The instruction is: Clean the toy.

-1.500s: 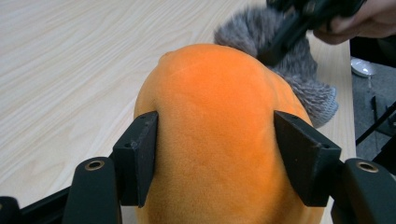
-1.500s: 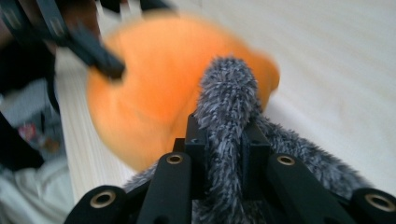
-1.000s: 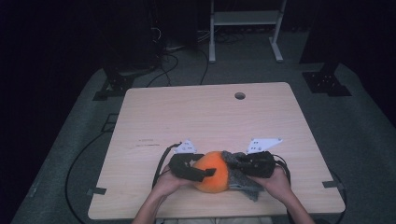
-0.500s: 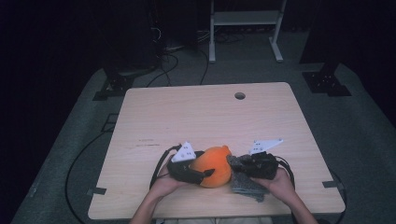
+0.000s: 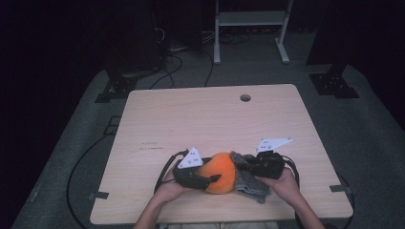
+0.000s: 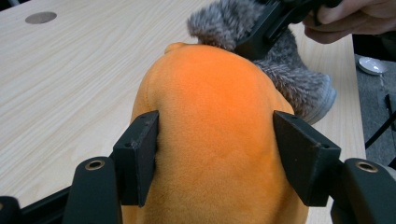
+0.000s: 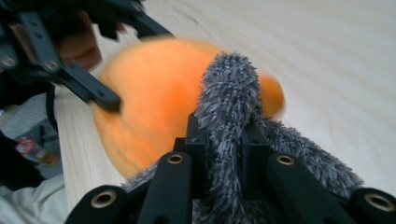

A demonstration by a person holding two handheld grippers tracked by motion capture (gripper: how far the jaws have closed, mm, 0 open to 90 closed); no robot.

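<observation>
Work in hand: two tools pull an orange plush body (image 5: 220, 171) and its grey furry cover (image 5: 250, 183) apart, or fit them together; which of the two cannot be told.
Bench (image 5: 210, 119): pale wood, with a round cable hole (image 5: 245, 98) near the far edge.
Location of items: the orange plush body rests at the middle of the near edge of the bench. The grey furry cover touches its right side and trails toward the near right corner.
Left tool (image 6: 215, 154): the jaws stand partly open, one on each flank of the orange plush body. In the left gripper view the pads press into the plush on both sides, so the body is gripped.
Right tool (image 7: 224, 154): the jaws are nearly closed and pinch a ridge of the grey furry cover between them.
Recent change, left tool: over the last second the jaws opened, then closed again on the body. The grey plate on top sits in a different pose from half a second ago. Judgement: the grip has been re-seated.
Recent change, right tool: none; the pinch on the cover is the same as one second ago.
Recent change, items: the body and cover lie at the same place by the near edge.
Meaning for the task: both items are now secured, one per tool. Judgement: the next pull or push can begin.
Risk: soft plush may slip from the left pads under load.
</observation>
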